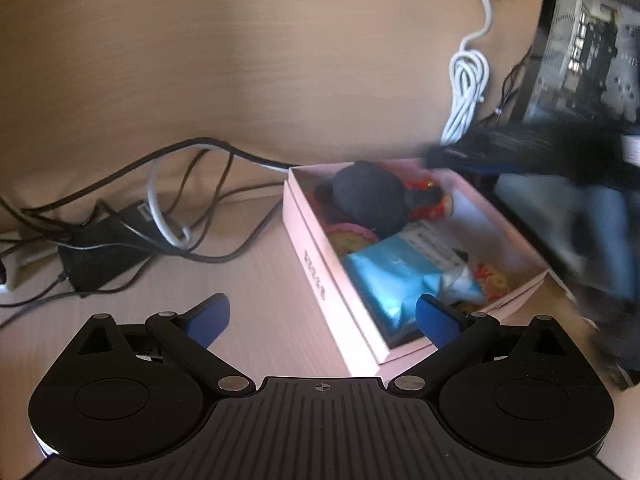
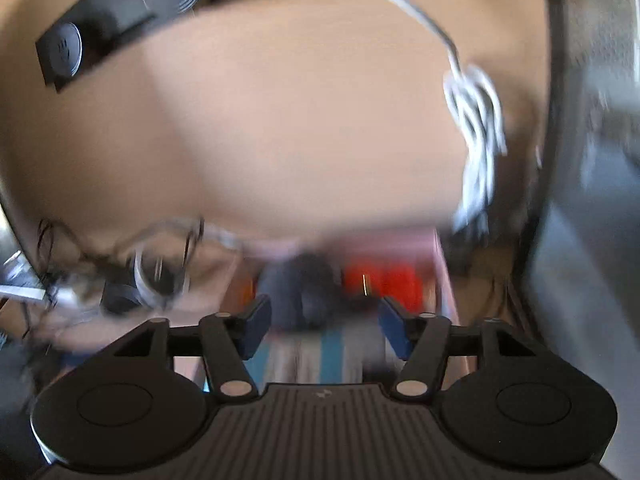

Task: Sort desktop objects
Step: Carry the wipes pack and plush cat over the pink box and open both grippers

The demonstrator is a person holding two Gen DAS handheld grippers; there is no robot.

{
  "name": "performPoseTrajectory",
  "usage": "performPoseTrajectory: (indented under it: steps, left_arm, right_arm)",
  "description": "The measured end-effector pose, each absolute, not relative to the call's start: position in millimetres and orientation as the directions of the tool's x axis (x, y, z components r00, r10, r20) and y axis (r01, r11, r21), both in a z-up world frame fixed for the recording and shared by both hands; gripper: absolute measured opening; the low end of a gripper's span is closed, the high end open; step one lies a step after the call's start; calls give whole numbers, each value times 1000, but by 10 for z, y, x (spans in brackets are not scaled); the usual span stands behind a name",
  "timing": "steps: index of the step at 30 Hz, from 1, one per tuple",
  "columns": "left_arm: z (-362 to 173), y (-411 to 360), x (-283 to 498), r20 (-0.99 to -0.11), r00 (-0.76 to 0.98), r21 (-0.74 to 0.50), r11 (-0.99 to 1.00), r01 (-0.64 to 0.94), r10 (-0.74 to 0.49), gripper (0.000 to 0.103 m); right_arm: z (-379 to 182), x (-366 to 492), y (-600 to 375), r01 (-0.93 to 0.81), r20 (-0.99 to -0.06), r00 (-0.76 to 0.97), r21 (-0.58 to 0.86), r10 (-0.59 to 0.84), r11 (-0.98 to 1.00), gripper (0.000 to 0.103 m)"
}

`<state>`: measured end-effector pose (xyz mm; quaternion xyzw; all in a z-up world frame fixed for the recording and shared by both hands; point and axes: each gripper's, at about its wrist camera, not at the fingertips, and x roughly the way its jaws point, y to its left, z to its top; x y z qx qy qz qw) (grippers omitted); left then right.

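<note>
An open pink box point(image 1: 316, 280) sits on the desk, holding a dark round object point(image 1: 368, 196), a red item point(image 1: 432, 204), a shiny blue packet point(image 1: 384, 284) and a yellow round piece point(image 1: 348, 240). My left gripper point(image 1: 322, 320) is wide open, one pad over the bare desk and the other over the box's near corner. Nothing lies between its pads. The right wrist view is blurred. My right gripper point(image 2: 325, 326) hangs open above the box point(image 2: 444, 276), over the dark object point(image 2: 308, 292), red item point(image 2: 384, 280) and blue packet point(image 2: 332, 356). It shows as a dark blur point(image 1: 560, 168) beyond the box.
A coiled white cable point(image 1: 466, 84) lies behind the box. Black cables and an adapter point(image 1: 100, 252) are tangled at the left. An open computer case point(image 1: 592, 52) stands at the right. A black power strip point(image 2: 120, 4) lies at the far side.
</note>
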<state>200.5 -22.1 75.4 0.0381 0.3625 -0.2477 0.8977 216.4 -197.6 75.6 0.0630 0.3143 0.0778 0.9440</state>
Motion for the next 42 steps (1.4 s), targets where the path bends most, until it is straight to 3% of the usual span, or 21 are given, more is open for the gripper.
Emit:
performPoseTrajectory:
  steps: [2,5,13,18,24,26,30,35,37,42]
  left_arm:
    - [782,-258,1959,-663,619,-101,869,484,-421,102]
    - [767,-279,1908,-667,624,-71,869,490,-407,102]
    - [636,-195,2051,-697,622,-91,904,418,-358,102]
    - [614,-383,2107,-698,641,-24,905,425,-319,102]
    - [597,-322,2094,-707,651,7,918,397,-276,102]
    - [628,-300,2021,-701,660,6,924,383,-269,102]
    - [663,-238,1753,-696,671,0,934,358,-258,102]
    - [528,-64,1303,-748,626,-21,950,312,-222,102]
    - [477,-12,1134,-769,600,-38,953,300,-220,102]
    - [471,79,815,-775,583,-67,950,306,-242,102]
  right_arm:
    - [702,2405,-1891,-112,-577,792,181,198,977,62]
    - [428,2829,-1723,-86,-641,752,134,153,987,44]
    - [366,2530,-2098,-30,-662,739,151,124,988,46]
    - [107,2394,-2353,-5,-696,649,401,308,916,46]
    - [414,2154,-2238,-73,-635,738,263,230,962,47]
    - [537,2051,-2271,-71,-606,769,236,204,969,52]
    - [610,1784,-2330,-83,-580,795,184,177,979,73]
    - [503,1683,-2261,-127,-619,750,211,233,969,71]
    - [418,1789,-2137,-152,-664,709,187,239,971,59]
    - [154,2034,-1900,-146,-749,630,146,206,978,58]
